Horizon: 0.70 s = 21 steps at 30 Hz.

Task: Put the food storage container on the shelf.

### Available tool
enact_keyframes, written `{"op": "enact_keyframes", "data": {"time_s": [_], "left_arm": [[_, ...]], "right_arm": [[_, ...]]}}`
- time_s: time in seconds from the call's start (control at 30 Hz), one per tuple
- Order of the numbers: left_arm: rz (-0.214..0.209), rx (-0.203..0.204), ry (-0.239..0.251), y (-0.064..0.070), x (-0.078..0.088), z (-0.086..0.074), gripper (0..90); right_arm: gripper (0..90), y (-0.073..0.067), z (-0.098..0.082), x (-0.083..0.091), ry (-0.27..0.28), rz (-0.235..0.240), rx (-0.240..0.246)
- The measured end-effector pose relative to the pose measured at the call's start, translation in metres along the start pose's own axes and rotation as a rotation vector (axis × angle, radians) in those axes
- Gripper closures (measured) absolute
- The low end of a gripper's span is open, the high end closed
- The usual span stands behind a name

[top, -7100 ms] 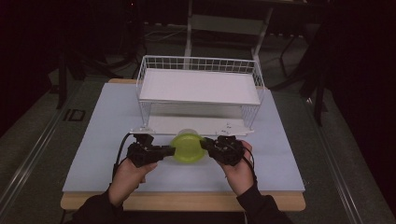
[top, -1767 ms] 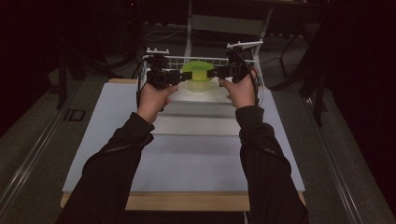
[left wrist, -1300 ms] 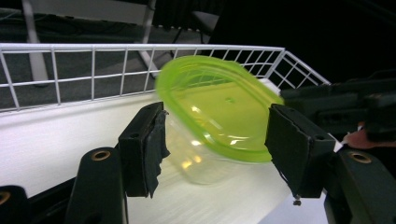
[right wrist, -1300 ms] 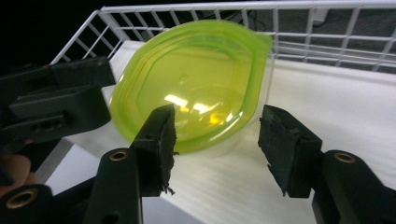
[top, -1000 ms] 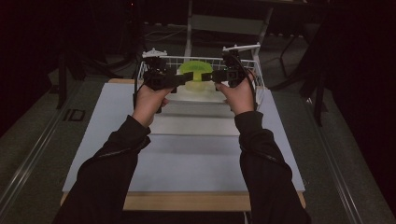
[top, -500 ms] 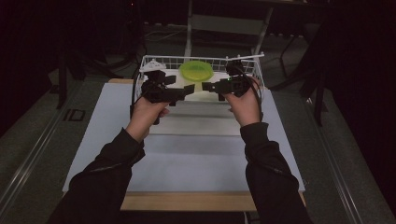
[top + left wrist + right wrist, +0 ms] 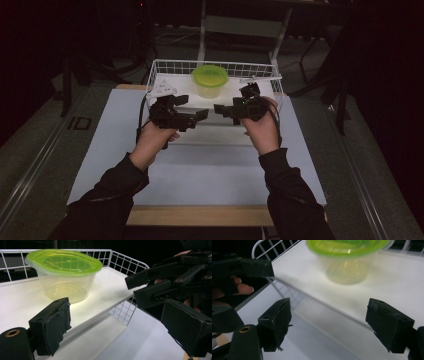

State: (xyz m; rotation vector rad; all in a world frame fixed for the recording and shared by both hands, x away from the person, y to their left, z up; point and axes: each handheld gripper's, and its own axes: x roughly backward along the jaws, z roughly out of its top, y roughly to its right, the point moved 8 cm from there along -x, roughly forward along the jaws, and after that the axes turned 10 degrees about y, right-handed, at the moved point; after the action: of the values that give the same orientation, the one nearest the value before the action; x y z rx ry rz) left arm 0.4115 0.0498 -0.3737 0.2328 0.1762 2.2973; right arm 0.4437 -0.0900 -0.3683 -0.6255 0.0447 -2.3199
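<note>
Container-side, both claws stand released and empty: left gripper (image 7: 202, 115) and right gripper (image 7: 220, 108) face each other, jaws just opened, the green-lidded container (image 7: 210, 80) beyond them, seemingly upright on the wire rack's (image 7: 165, 64) shelf.

free: shelf (image 7: 235, 100) front edge | blocked: wire rail (image 7: 215, 63) behind container (image 7: 210, 80)

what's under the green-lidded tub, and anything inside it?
The tub stands on the white upper shelf of the wire rack. Through its clear wall nothing shows inside; the green lid hides the top.
</note>
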Motion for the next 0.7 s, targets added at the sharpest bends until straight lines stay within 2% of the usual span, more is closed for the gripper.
{"op": "enact_keyframes", "data": {"time_s": [0.2,0.3,0.43,0.5,0.7], "left_arm": [[-0.037,-0.009,-0.015,0.008,0.011,-0.018,9.6],[-0.053,-0.018,-0.023,0.012,0.017,-0.028,9.6],[-0.071,-0.036,-0.040,0.017,0.024,-0.041,9.6],[-0.087,-0.033,-0.036,0.021,0.028,-0.044,9.6],[-0.116,-0.048,-0.049,0.032,0.036,-0.065,9.6]], "right_arm": [[20.0,-0.008,-0.022,0.002,-0.004,0.037,0.017],[19.9,-0.013,-0.039,0.004,-0.016,0.055,0.036],[19.4,-0.017,-0.060,0.005,-0.038,0.064,0.058],[19.0,-0.019,-0.071,0.006,-0.044,0.066,0.080],[18.9,-0.025,-0.097,0.009,-0.043,0.084,0.109]]}}
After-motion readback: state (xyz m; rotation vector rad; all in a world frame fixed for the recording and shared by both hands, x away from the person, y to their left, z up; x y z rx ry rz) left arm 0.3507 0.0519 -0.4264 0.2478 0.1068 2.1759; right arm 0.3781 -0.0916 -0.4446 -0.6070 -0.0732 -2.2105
